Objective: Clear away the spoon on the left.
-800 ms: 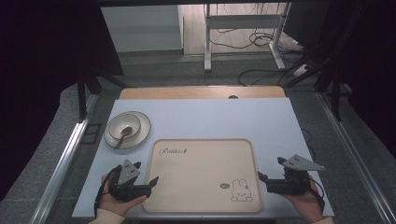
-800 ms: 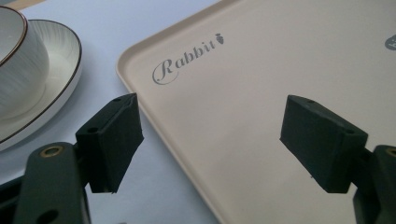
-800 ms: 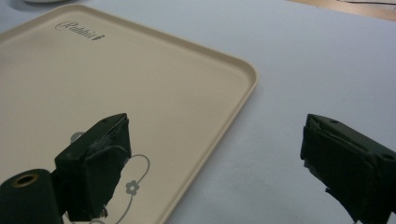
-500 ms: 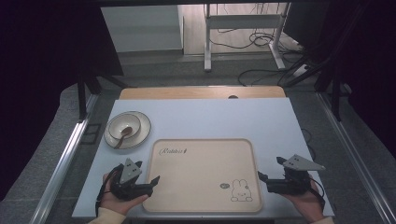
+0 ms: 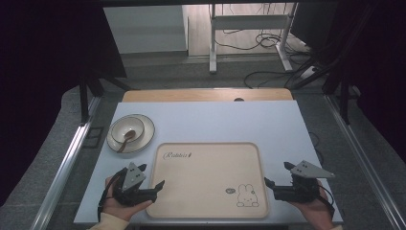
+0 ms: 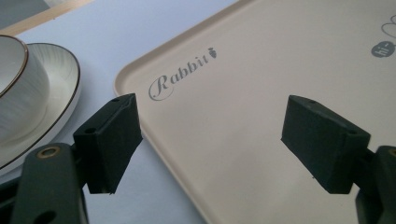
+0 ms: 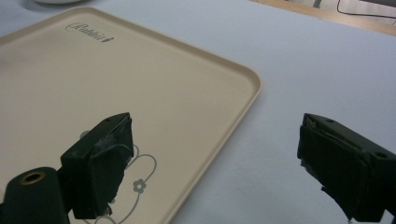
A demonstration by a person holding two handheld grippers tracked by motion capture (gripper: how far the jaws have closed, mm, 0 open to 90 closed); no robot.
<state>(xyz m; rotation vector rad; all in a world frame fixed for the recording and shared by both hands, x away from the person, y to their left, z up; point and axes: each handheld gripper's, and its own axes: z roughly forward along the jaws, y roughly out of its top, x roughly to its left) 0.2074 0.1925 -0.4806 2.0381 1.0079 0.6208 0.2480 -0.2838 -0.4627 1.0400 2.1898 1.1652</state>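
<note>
**Both grippers flank the tray, jaws spread over its short edges**

The beige rectangular plastic tray with a rabbit print [image 5: 206, 179] lies in the lower middle of the high view, its long axis running left to right across the pale blue table [image 5: 239, 122]. The left gripper [image 5: 155, 184] sits at the tray's lower-left edge, the right gripper [image 5: 268, 184] at its lower-right edge, both pointing inward toward each other.

In the left gripper view the left gripper [image 6: 210, 140] is released, its jaws standing wide with the tray's rim running between them, one jaw over the table and the other over the tray floor. In the right gripper view the right gripper [image 7: 215, 158] is likewise spread and grasping nothing, the tray's edge passing up between its jaws.

Each hand is equally near its own side, so a two-handed lift looks like the work in hand: each would need to close over its rim.

A white bowl with a spoon on a white saucer [image 5: 130, 133] stands at the upper left, apart from the tray.
</note>
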